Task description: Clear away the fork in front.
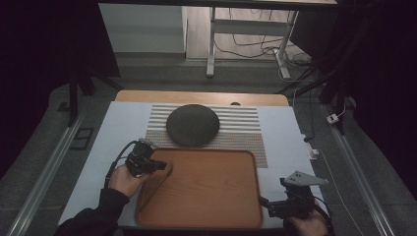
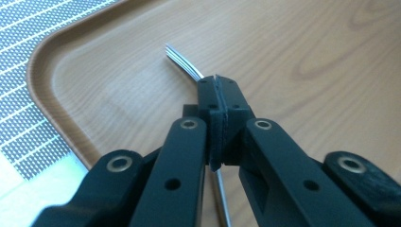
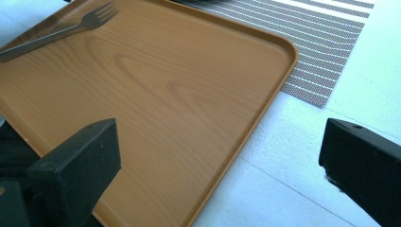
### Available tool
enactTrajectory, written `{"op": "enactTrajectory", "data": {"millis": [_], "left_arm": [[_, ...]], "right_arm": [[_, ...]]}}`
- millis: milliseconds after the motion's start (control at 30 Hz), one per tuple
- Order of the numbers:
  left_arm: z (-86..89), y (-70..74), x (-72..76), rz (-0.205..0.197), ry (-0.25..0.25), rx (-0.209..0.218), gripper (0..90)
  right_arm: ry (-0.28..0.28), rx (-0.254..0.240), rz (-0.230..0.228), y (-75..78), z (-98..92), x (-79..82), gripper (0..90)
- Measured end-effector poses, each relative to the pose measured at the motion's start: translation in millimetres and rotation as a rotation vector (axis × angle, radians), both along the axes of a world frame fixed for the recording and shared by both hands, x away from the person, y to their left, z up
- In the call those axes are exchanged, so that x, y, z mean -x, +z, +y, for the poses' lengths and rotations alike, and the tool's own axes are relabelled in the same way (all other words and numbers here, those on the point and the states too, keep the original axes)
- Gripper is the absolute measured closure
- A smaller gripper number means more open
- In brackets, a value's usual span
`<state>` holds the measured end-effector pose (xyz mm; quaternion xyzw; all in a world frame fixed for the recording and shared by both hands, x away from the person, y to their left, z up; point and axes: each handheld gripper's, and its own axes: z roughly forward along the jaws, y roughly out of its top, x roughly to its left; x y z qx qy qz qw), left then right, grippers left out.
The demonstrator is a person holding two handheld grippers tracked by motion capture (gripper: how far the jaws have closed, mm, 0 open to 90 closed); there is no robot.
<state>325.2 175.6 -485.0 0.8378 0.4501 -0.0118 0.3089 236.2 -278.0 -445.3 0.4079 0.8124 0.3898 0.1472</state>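
Four thin tines tip the slim silver fork, clamped in the left gripper's fingers; right gripper's fingers gape.

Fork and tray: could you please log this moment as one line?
left tool: shut on fork | fork: over tray | right tool: open, beside tray | plate: on mat

Pale desk with a wooden far edge, a striped woven placemat lay across its middle, a dark round plate sat on that mat, a wooden tray rested at the near edge, overlapping the mat
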Motion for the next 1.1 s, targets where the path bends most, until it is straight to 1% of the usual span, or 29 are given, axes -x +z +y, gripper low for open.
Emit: {"op": "enactTrajectory", "data": {"millis": [167, 267, 400, 467, 633, 667, 733, 800, 833, 900, 1000, 1033, 1100], "left_arm": [[3.1, -11.1, -10.6, 0.025, 0.024, 0.005, 88.5], [3.7, -18.5, -15.0, 0.041, 0.037, -0.011, 88.5], [2.6, -24.7, -17.1, 0.067, 0.037, -0.032, 88.6], [-2.2, -22.6, -14.5, 0.062, 0.021, -0.023, 88.6], [-20.0, -15.9, -7.0, 0.036, -0.042, -0.027, 88.5], [-22.3, -15.9, -6.6, 0.041, -0.053, -0.026, 88.5], [-26.8, -17.1, -5.4, 0.049, -0.068, -0.016, 88.5], [-31.8, -18.3, -4.1, 0.056, -0.082, -0.016, 88.5], [-33.5, -18.6, -3.6, 0.056, -0.092, -0.023, 88.5], [-35.6, -17.9, -2.9, 0.048, -0.096, -0.027, 88.5], [-36.7, -14.6, -1.7, 0.036, -0.099, -0.003, 88.5], [-38.3, -14.2, -0.9, 0.034, -0.107, 0.005, 88.5], [-43.2, -15.6, 0.0, 0.037, -0.13, 0.002, 88.5]], "right_arm": [[0.007, 0.009, -0.001, -0.2, 0.9, -0.1, 0.0], [0.01, 0.016, 0.001, -0.4, 1.7, 0.0, 0.0], [0.013, 0.016, 0.003, -0.5, 1.7, -0.2, 0.0], [0.016, 0.017, 0.002, -0.4, 1.8, -0.1, 0.0], [0.021, 0.023, 0.004, -0.5, 2.3, -0.1, 0.0], [0.021, 0.023, 0.004, -0.5, 2.4, -0.1, 0.0], [0.022, 0.024, 0.005, -0.5, 2.5, -0.1, 0.0], [0.023, 0.024, 0.004, -0.5, 2.6, -0.1, 0.0], [0.023, 0.024, 0.003, -0.6, 2.7, 0.0, 0.0], [0.023, 0.023, 0.003, -0.6, 2.9, 0.0, 0.0], [0.026, 0.022, 0.004, -0.5, 2.5, 0.1, 0.0], [0.026, 0.022, 0.004, -0.5, 2.5, 0.0, 0.0], [0.027, 0.023, 0.005, -0.6, 2.7, -0.2, 0.0]]}}
